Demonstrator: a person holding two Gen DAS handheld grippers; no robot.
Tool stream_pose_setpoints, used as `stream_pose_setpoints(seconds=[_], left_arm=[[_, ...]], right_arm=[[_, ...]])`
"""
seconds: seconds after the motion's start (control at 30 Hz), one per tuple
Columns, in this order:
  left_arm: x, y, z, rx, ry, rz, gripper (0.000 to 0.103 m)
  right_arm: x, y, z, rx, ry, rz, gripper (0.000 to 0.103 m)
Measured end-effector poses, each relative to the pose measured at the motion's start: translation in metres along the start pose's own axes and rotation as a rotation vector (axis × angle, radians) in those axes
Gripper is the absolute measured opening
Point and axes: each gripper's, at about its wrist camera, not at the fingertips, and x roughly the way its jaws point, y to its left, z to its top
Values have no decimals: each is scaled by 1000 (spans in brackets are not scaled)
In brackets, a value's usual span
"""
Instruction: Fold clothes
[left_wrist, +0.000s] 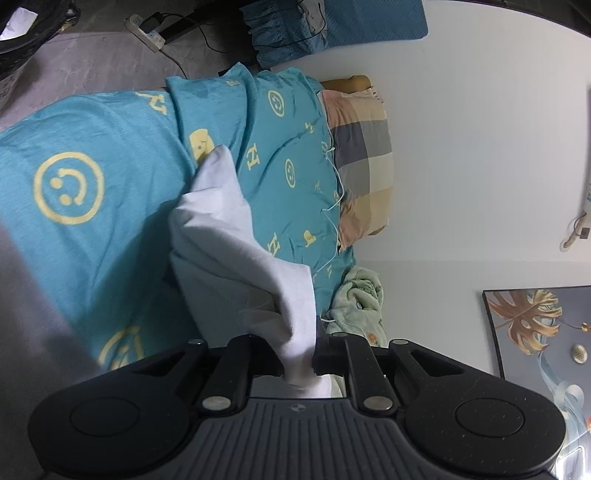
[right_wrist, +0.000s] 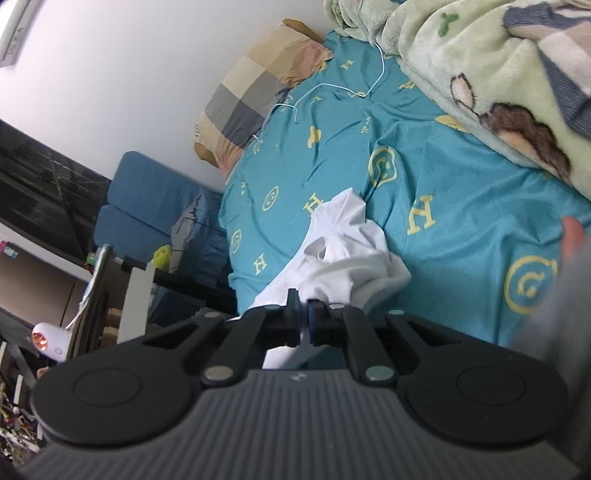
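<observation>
The bed (left_wrist: 92, 229) fills most of both views, its teal sheet printed with yellow smileys and letters. A checked pillow (left_wrist: 360, 166) lies at the far end against the wall, and a green blanket (right_wrist: 498, 85) is heaped along the right side in my right view.

The white garment (left_wrist: 229, 258) is the thing I'm folding. It hangs bunched between my two tools, with its far part trailing down onto the sheet. I can't make out a collar or sleeve for certain in the crumple.

My left gripper (left_wrist: 300, 363) has its jaws nearly together, pinching a thick fold of the cloth. My right gripper (right_wrist: 303, 323) is closed almost tight on a thin edge of the garment (right_wrist: 343, 254), with the blue pads all but meeting.

What matters next, I judge: the cloth runs straight away from both tools, its long axis pointing toward the far pillow, and both hands hold the near end, so neither is clearly nearer. I'd need to draw the two grips apart sideways to spread that near edge before laying it flat on the sheet.
</observation>
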Motion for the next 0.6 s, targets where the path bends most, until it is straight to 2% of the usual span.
stream_pose_setpoints(seconds=[0.3, 0.6], left_arm=[[91, -18, 53, -35, -24, 27, 13], [198, 2, 112, -21, -7, 103, 14]], right_arm=[[87, 21, 50, -32, 26, -73, 7], [192, 21, 84, -99, 82, -179, 7]])
